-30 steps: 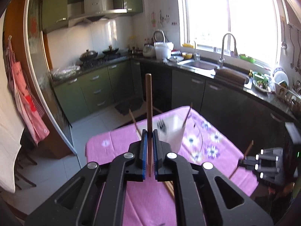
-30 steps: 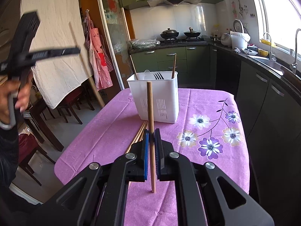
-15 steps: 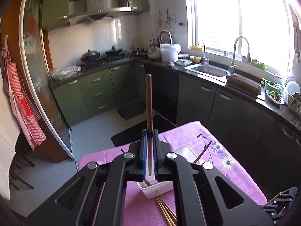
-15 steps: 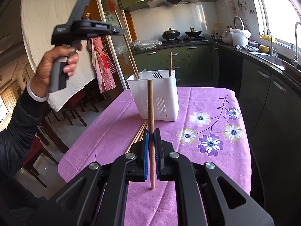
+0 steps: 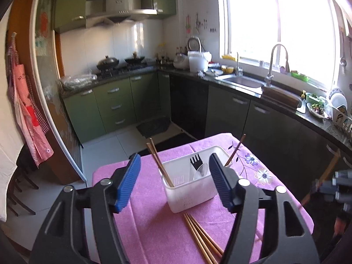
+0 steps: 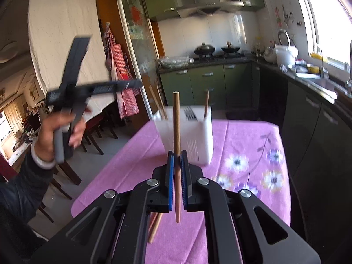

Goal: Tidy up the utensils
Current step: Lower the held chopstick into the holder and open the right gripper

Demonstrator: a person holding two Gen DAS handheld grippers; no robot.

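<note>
A white utensil holder [image 5: 190,187] stands on the pink tablecloth [image 5: 149,224]. It holds two wooden chopsticks [image 5: 158,161] at its left end, a black fork [image 5: 195,161] and one chopstick [image 5: 235,150] at its right end. My left gripper [image 5: 173,181] is open and empty above and just before the holder. Several loose chopsticks [image 5: 201,237] lie on the cloth in front of it. My right gripper [image 6: 177,176] is shut on an upright wooden chopstick [image 6: 176,132], short of the holder [image 6: 187,136]. The left gripper also shows raised at the left of the right wrist view [image 6: 88,88].
Green kitchen cabinets [image 5: 114,103] and a dark counter with a sink [image 5: 242,81] lie beyond the table. The table's far edge [image 5: 176,147] drops to the tiled floor. Chairs [image 6: 94,132] and a red apron [image 6: 123,77] are to the left.
My left gripper has opened and let go of its chopstick, which now stands in the holder's left end. My right gripper has lifted and moved closer to the holder, still holding its chopstick.
</note>
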